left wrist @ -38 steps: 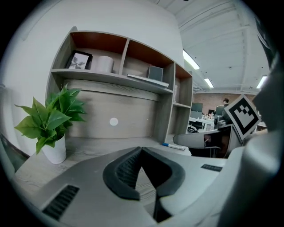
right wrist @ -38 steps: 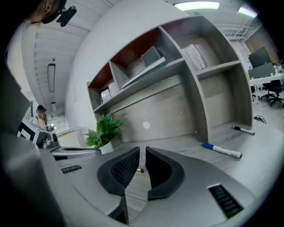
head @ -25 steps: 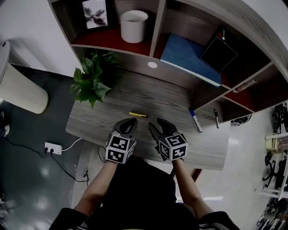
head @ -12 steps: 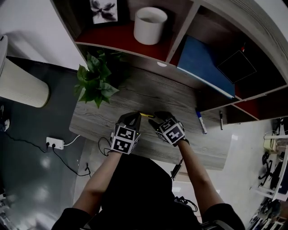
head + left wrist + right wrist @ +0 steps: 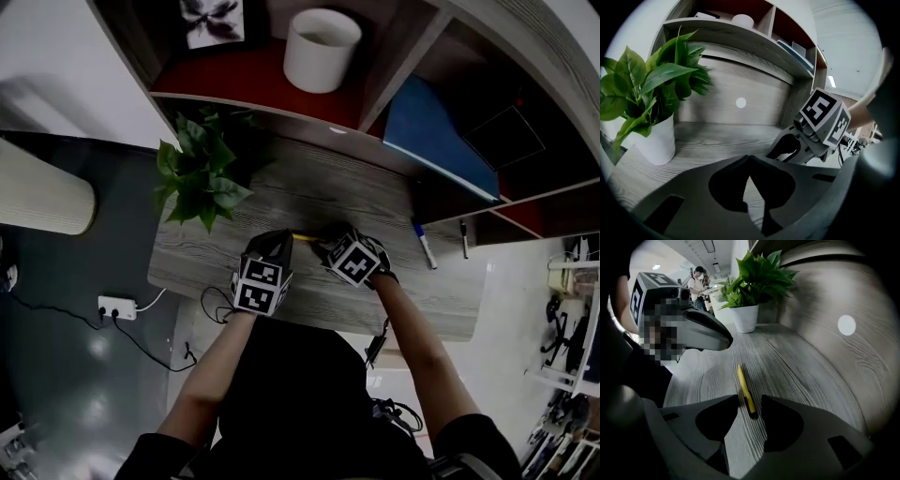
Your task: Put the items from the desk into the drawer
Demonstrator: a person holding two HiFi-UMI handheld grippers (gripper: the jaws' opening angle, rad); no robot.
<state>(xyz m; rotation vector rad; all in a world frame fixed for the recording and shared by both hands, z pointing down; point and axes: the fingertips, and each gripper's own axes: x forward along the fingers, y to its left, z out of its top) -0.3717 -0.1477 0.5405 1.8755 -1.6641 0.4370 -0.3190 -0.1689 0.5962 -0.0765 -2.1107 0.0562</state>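
A: Where is the slim yellow pen (image 5: 744,387)?

B: It lies flat on the grey wood-grain desk (image 5: 375,202), in the middle of the head view. Its dark end is between the spread jaws of the right gripper (image 5: 750,401), not yet pinched.

A: And the left gripper (image 5: 749,158)?

B: Clenched on nothing, just beside.

A: How to take it well?

B: I would lower the tips to the desk, keep the pen centred and close slowly, so it does not roll.

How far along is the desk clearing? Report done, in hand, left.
Done: nothing visibly stowed. In hand: the right gripper is open, fingers straddling one end of the yellow pen on the desk; the left gripper is shut, empty. Left: yellow pen, blue marker and black pen.
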